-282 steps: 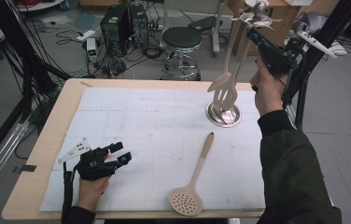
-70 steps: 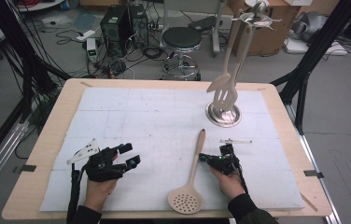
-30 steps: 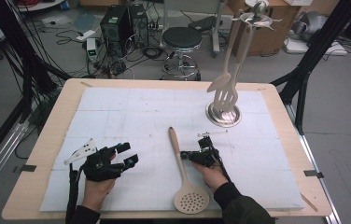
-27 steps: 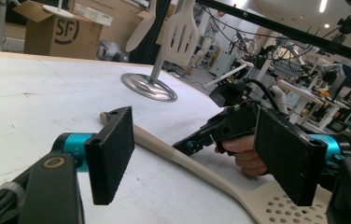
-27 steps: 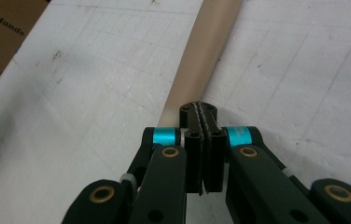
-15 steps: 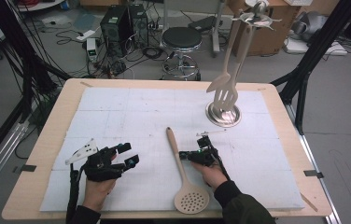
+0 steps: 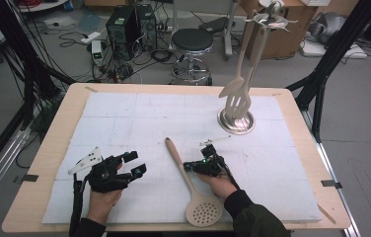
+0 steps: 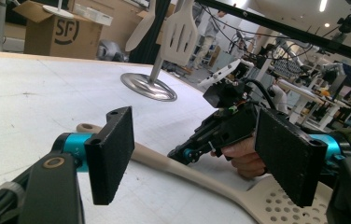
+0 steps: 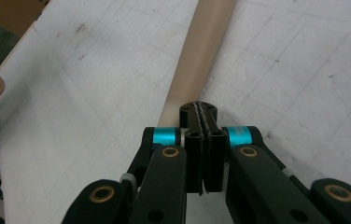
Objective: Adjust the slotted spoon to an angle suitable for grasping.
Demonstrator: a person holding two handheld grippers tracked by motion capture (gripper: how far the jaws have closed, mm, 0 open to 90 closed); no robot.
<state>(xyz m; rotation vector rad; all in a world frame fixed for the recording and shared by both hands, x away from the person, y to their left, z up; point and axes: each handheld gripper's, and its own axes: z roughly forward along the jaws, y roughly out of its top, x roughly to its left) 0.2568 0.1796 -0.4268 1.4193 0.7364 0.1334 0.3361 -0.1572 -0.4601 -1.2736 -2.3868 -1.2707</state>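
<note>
On the white gridded mat (image 7: 124, 118), a beige wooden slotted spoon (image 7: 189, 182) lies flat between both grippers.
Nearest, its round perforated head sits by the table's front edge; the handle runs away, tipped left, knob end toward mid-mat. The right gripper (image 7: 189, 167), jaws pressed together on nothing, touches the handle's right side. The left gripper (image 7: 133, 163) rests with jaws spread, empty. Since two seconds ago the handle has swung leftward. Beyond stands a steel utensil stand (image 7: 236, 120).
</note>
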